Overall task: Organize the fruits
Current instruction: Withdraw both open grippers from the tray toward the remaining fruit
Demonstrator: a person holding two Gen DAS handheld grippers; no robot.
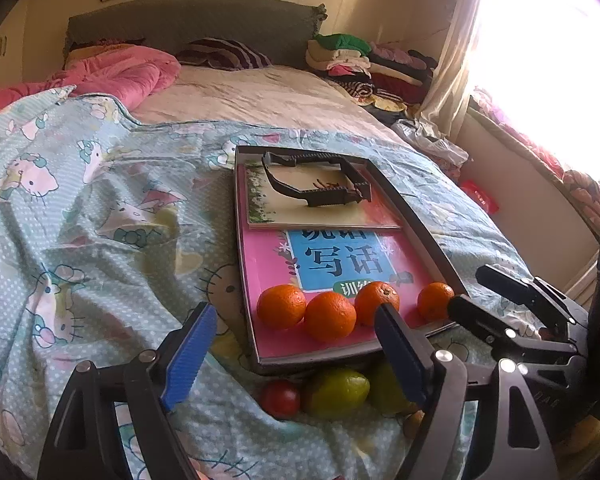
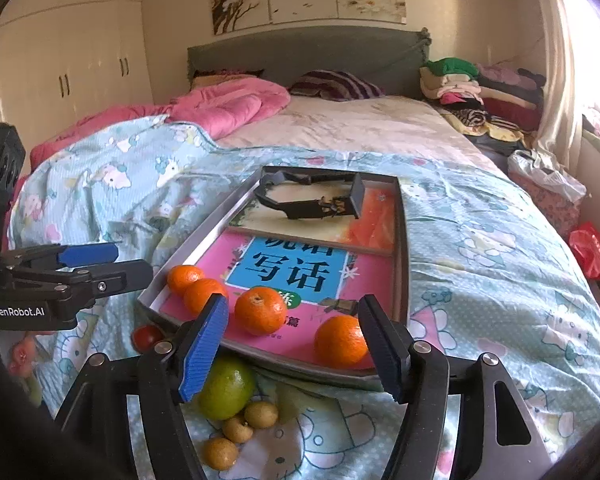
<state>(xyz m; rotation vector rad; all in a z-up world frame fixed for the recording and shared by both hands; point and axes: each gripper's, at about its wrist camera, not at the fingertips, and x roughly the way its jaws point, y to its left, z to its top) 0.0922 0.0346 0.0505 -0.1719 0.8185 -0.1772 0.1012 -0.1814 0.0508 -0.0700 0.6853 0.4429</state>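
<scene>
Several oranges (image 1: 330,316) (image 2: 260,310) lie in a row on a pink book (image 1: 276,264) (image 2: 372,276) inside a grey tray (image 1: 420,224) (image 2: 402,240) on the bed. A green fruit (image 1: 336,396) (image 2: 226,388), a red tomato (image 1: 280,398) (image 2: 146,338) and small brown fruits (image 2: 260,414) lie on the quilt at the tray's near edge. My left gripper (image 1: 297,312) (image 2: 130,261) hovers open above the near end of the tray, gripping nothing. My right gripper (image 2: 293,302) (image 1: 470,288) is open too, just before the oranges, holding nothing.
A black plastic frame (image 1: 316,184) (image 2: 312,196) lies on a second book at the tray's far end. The cartoon-print quilt (image 1: 100,220) (image 2: 500,280) covers the near bed. A pink duvet (image 2: 228,108) and piled clothes (image 2: 480,88) sit by the headboard.
</scene>
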